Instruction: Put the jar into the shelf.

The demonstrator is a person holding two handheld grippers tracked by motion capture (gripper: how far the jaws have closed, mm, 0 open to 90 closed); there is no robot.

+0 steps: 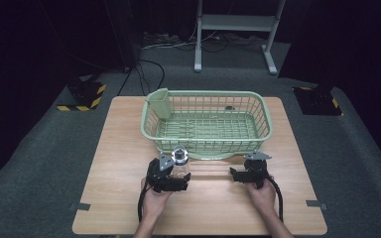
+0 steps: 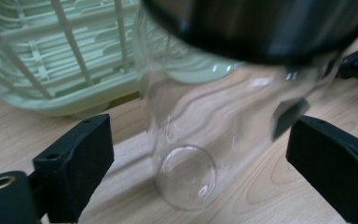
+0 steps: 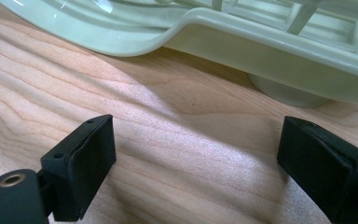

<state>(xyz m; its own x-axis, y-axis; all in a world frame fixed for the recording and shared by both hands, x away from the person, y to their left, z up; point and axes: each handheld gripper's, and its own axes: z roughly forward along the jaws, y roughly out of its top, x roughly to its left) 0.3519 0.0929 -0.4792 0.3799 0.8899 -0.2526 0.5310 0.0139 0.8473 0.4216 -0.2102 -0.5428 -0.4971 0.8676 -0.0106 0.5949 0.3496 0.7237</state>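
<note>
No writing or brand is legible anywhere. 1 clear glass jar (image 1: 179,166) with a dark lid stands at lower centre on the wooden table (image 1: 129,144), between the left gripper (image 1: 174,179) jaws, which stand apart from the glass. 1 green basket (image 1: 206,121) sits just above it. The right gripper (image 1: 244,174) is spread wide, holding nothing.

jar lid (image 2: 261,28) blurred and cut off by top edge, basket (image 2: 51,56) cropped (left gripper view), dark speck in basket (image 1: 229,107) too small to identify
</note>
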